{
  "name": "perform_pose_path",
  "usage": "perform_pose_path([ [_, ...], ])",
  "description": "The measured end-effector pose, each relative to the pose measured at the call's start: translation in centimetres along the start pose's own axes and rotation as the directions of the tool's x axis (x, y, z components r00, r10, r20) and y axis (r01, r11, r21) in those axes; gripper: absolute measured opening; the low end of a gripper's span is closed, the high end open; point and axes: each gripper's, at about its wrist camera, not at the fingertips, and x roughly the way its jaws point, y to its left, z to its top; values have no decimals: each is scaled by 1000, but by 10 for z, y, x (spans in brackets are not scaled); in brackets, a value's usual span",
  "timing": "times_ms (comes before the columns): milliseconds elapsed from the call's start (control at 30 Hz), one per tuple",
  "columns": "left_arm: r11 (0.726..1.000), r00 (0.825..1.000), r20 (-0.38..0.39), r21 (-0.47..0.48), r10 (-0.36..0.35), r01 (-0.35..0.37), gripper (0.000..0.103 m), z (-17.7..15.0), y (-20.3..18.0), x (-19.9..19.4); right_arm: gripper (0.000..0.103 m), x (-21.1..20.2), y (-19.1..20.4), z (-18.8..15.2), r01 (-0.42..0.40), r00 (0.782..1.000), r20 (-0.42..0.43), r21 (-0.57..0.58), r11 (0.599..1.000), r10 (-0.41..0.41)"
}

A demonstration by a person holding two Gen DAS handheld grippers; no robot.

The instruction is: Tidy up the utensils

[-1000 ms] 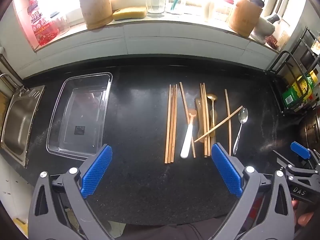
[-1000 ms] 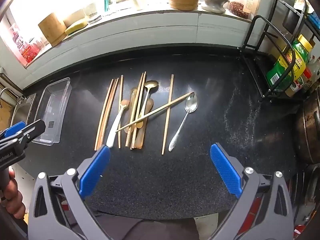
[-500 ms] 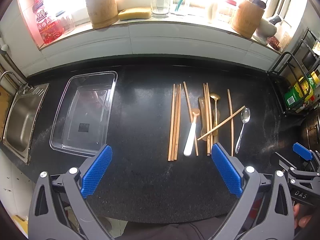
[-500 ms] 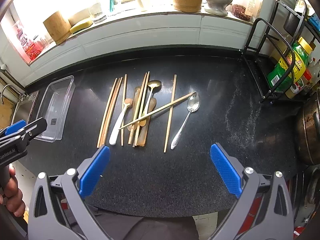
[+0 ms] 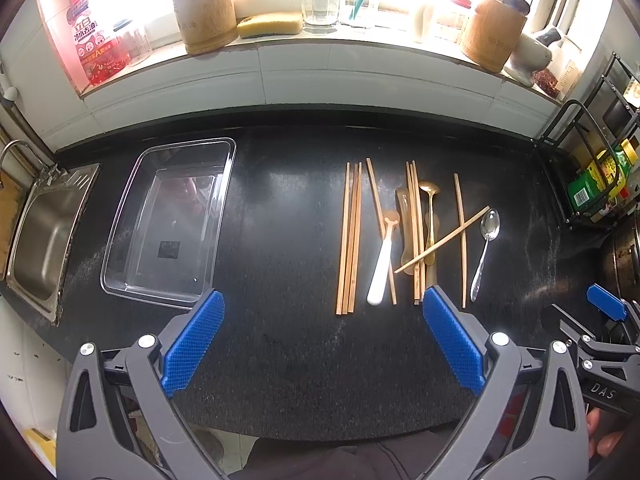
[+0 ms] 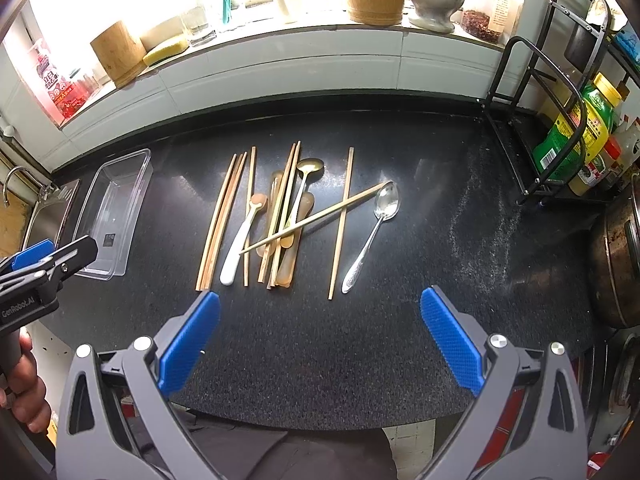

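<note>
Both grippers hang above the near edge of the black worktop (image 5: 304, 360) with nothing between their blue pads. The left gripper (image 5: 320, 344) has its jaws spread wide and released; the right gripper (image 6: 320, 344) is the same, empty and released.

The utensils lie in a loose row on the worktop, handles pointing toward the person, which suits a pick-up from the near end. In the left view, three chopsticks (image 5: 350, 240) lie side by side at about 12 o'clock from the left gripper. Just right of them is a white-handled spoon (image 5: 382, 264) with a single chopstick touching it. Further toward 1 o'clock is a small heap: a gold spoon (image 5: 430, 216) and a pale brown spoon half hidden under more chopsticks, with one slanted chopstick (image 5: 442, 240) lying across the top. The steel spoon (image 5: 484, 252) sits alone at the right end, clear of the heap, its bowl just beside the slanted chopstick's tip.

The clear tray (image 5: 224, 208) stands empty at 10 o'clock from the left gripper, next to the sink (image 5: 36, 232), probably the place meant for the sorted pieces. Sorting has not begun, judging by the empty tray. The slanted chopstick likely needs lifting first, since it pins what lies beneath.
</note>
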Motion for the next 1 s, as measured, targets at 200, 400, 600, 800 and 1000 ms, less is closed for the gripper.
perform_pose_path([
  [200, 1000, 1000, 0, -1, 0, 0, 97, -1, 0, 0, 97, -2, 1, -1, -1, 1000, 2, -3, 1000, 1],
  [400, 1000, 1000, 0, -1, -1, 1, 97, -1, 1, 0, 97, -4, 1, -1, 0, 1000, 2, -5, 1000, 0],
  [600, 1000, 1000, 0, -1, 0, 0, 97, -1, 1, 0, 97, -3, 1, -1, 0, 1000, 2, -4, 1000, 0],
  [800, 1000, 1000, 0, -1, -1, 1, 97, -2, 2, 0, 97, -5, 2, -1, -1, 1000, 3, -4, 1000, 1],
  [1000, 1000, 1000, -1, -1, 0, 0, 97, -1, 2, 0, 97, -5, 2, -2, 0, 1000, 4, -5, 1000, 0],
])
